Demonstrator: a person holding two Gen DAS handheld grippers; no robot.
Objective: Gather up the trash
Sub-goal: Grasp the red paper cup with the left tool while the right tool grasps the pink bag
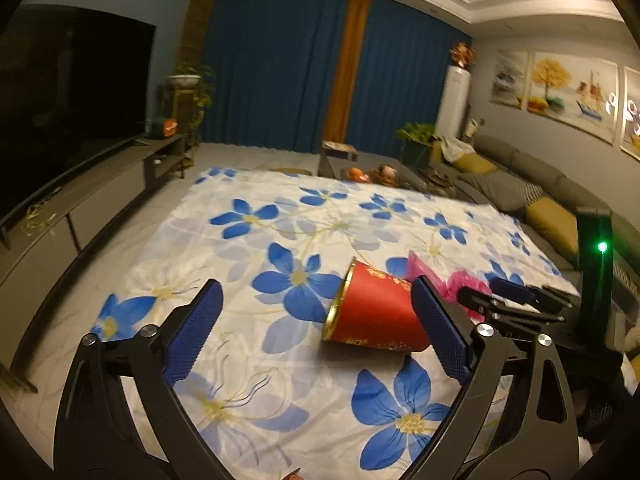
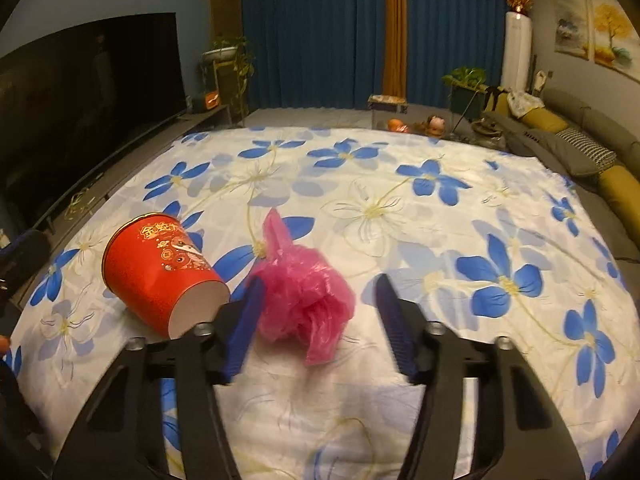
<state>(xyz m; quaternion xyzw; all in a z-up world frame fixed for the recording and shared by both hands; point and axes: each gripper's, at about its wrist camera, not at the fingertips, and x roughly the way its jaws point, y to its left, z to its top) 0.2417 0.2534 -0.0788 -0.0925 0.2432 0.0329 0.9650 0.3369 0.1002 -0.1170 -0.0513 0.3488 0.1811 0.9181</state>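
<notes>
Our right gripper (image 2: 320, 320), jaws spread and empty, straddles the crumpled pink bag (image 2: 308, 292) at centre frame, while our wide-open left gripper (image 1: 316, 328) faces the toppled red cup (image 1: 372, 312) lying crosswise.

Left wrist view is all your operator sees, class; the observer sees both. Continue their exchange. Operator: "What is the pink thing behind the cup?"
Observer: A crumpled pink plastic bag, one tail sticking up.
Operator: Has the right gripper got it?
Observer: No. The right gripper is open, with the bag just ahead of it, not gripped.
Operator: What does the cup's far end look like?
Observer: The cup has a plain pale closed base, turned toward that gripper.
</notes>
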